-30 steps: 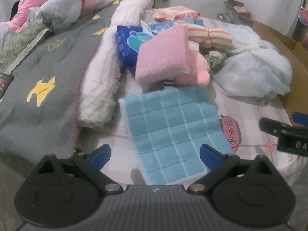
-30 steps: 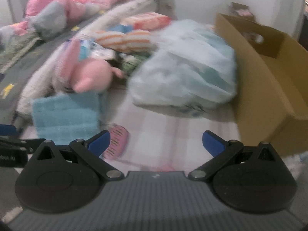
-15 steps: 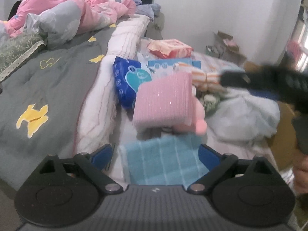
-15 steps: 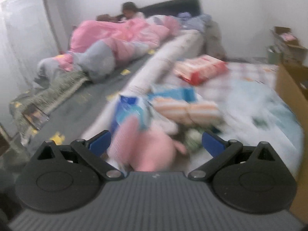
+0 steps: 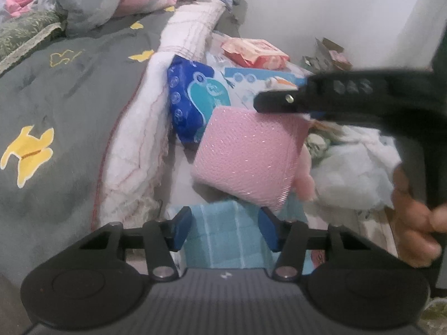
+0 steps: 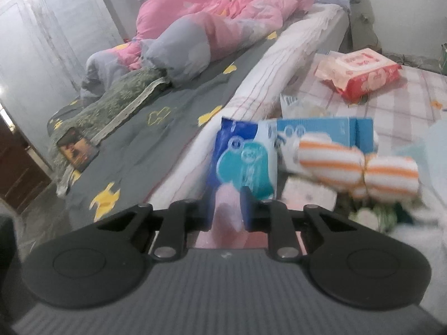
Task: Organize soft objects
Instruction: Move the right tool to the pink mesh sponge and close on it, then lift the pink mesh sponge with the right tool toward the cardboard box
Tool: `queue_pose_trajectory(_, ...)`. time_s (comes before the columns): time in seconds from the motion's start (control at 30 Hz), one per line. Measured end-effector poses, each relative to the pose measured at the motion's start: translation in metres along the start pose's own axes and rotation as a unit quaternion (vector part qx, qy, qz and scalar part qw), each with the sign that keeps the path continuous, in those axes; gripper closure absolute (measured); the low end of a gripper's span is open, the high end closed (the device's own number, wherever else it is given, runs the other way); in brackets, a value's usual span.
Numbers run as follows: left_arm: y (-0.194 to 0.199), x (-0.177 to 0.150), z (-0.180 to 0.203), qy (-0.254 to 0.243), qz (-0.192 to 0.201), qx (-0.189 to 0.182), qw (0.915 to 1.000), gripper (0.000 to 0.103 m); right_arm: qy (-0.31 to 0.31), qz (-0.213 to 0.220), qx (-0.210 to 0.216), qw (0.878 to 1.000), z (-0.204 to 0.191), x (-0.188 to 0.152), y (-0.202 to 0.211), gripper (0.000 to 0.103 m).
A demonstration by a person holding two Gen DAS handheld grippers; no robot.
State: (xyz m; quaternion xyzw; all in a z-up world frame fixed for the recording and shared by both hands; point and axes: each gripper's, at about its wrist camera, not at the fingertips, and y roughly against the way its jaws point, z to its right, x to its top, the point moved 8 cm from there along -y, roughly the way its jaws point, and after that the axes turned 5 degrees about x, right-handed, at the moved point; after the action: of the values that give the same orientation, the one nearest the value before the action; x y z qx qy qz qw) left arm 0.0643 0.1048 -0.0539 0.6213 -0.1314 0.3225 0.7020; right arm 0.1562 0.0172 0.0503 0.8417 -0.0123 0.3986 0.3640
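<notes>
The right gripper (image 6: 227, 209), its jaws just closing, pinches the pink towel's (image 5: 248, 153) top edge, while the left gripper (image 5: 225, 227), half-closed, straddles the blue checked cloth (image 5: 223, 237) just below that towel.

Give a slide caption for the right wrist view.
Right gripper shut on the pink cloth, blue packs and striped rolls beyond.

We see grey bedspread with yellow shapes (image 6: 156, 136), pink-and-grey crumpled duvet (image 6: 212, 25) on it, red wipes pack (image 6: 363, 74) on checked sheet (image 6: 405, 103), white wardrobe doors (image 6: 42, 36) behind
</notes>
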Motion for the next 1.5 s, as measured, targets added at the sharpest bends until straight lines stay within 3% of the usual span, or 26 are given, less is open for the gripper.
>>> queue_pose_trajectory(0.27, 0.010, -0.029, 0.002, -0.020, -0.031, -0.037, 0.9986, 0.050, -0.034, -0.043, 0.012, 0.998, 0.004, -0.069, 0.041, 0.084)
queue_pose_trajectory(0.43, 0.014, -0.032, 0.006, -0.028, -0.027, -0.042, 0.9984, 0.037, -0.076, -0.063, 0.022, 0.995, 0.018, -0.099, 0.046, 0.082)
queue_pose_trajectory(0.63, 0.002, -0.020, 0.019, -0.046, -0.017, -0.036, 0.9982, 0.034, -0.125, -0.037, 0.044, 0.990, 0.027, -0.097, 0.047, 0.068)
queue_pose_trajectory(0.7, -0.006, -0.019, 0.021, -0.048, -0.023, -0.029, 0.9982, 0.034, -0.140, -0.031, 0.055, 0.988, 0.029, -0.095, 0.045, 0.054)
queue_pose_trajectory(0.77, -0.011, -0.017, 0.021, -0.047, -0.022, -0.031, 0.9982, 0.034, -0.150, -0.023, 0.070, 0.986, 0.030, -0.095, 0.043, 0.051)
queue_pose_trajectory(0.97, -0.014, -0.015, 0.029, -0.060, -0.022, -0.021, 0.9977, 0.036, -0.179, -0.027, 0.090, 0.979, 0.030, -0.100, 0.033, 0.056)
queue_pose_trajectory(1.1, 0.003, -0.013, 0.037, -0.076, -0.007, -0.013, 0.9970, 0.036, -0.158, -0.014, 0.085, 0.984, 0.021, -0.098, 0.045, 0.061)
queue_pose_trajectory(1.33, 0.047, 0.000, 0.068, -0.119, 0.029, -0.007, 0.9925, 0.036, -0.134, 0.027, 0.082, 0.987, 0.005, -0.082, 0.093, 0.061)
queue_pose_trajectory(1.5, 0.072, 0.037, 0.120, -0.161, 0.068, -0.045, 0.9836, 0.036, -0.118, 0.087, 0.049, 0.988, 0.015, -0.047, 0.157, 0.061)
